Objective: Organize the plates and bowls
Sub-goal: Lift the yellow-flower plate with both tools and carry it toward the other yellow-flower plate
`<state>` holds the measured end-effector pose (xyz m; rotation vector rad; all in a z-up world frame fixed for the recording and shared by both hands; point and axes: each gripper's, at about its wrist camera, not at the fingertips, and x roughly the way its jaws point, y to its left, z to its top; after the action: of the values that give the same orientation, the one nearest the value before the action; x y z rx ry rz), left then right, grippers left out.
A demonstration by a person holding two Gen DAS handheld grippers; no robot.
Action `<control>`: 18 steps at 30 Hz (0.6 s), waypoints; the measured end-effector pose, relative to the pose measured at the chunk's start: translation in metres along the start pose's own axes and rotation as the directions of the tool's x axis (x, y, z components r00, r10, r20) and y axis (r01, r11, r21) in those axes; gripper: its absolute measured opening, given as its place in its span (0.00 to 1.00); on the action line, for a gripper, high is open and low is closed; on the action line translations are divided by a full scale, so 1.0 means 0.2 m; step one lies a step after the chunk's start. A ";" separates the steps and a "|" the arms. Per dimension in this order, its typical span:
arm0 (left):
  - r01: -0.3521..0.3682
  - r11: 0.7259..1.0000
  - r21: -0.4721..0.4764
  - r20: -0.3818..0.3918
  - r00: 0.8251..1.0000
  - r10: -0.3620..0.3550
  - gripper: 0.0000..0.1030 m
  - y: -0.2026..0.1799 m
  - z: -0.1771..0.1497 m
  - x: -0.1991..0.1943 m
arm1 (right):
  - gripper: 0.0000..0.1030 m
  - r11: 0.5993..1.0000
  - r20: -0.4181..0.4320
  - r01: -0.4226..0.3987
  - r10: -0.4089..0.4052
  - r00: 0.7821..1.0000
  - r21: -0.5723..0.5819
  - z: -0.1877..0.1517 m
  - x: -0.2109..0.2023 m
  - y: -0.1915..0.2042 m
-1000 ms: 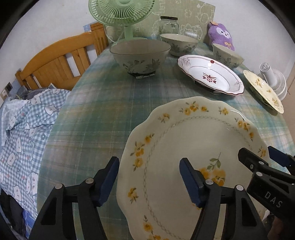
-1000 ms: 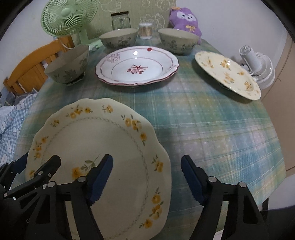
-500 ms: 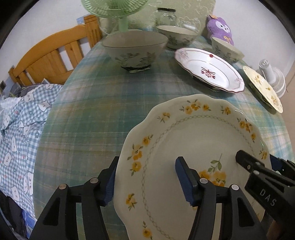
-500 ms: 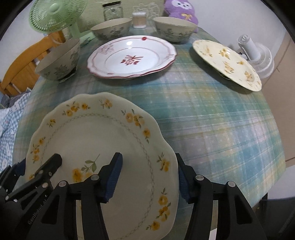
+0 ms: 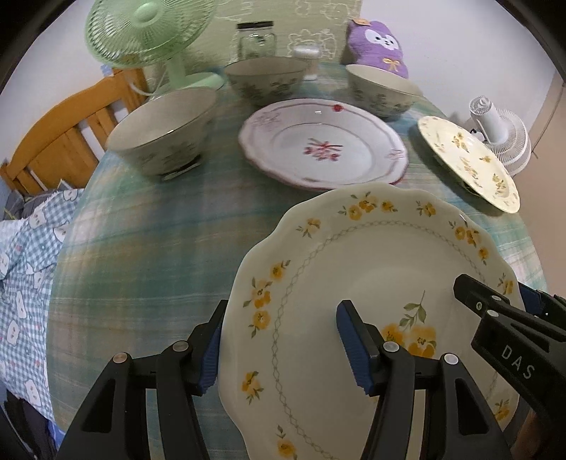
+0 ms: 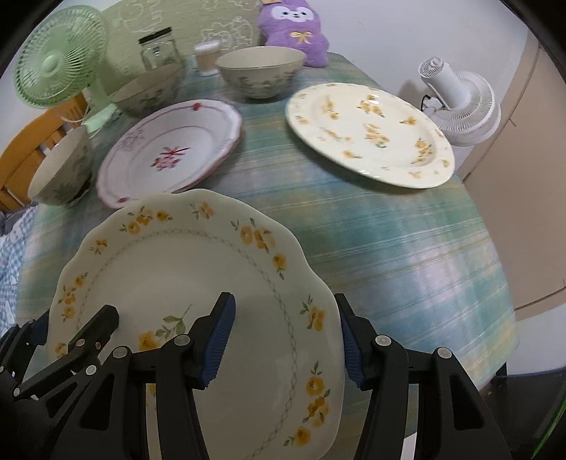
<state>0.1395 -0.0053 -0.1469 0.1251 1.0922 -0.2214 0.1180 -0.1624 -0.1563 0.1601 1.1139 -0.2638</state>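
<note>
Cream flowered plate [image 5: 371,283], both grippers clamping opposite rims

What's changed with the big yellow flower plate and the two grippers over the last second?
Both grippers closed in on the scalloped plate: the left gripper now straddles its left rim, the right gripper its right rim. The plate now overlaps the red-patterned plate, seemingly lifted. Bowls and the other plates stayed put.

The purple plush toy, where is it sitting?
The purple plush toy sits at the table's far edge, just behind a floral bowl, right of the glass jar.
</note>
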 end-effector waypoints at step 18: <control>-0.055 0.997 -0.050 -0.033 0.998 0.054 0.59 -0.43 0.09 0.11 | 0.57 0.998 -0.039 -0.038 0.036 0.999 -0.059 0.15 0.17 -0.43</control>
<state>0.1447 -0.0949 -0.1581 0.1127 1.1233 -0.1430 0.1338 -0.2563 -0.1736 0.1331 1.1541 -0.1954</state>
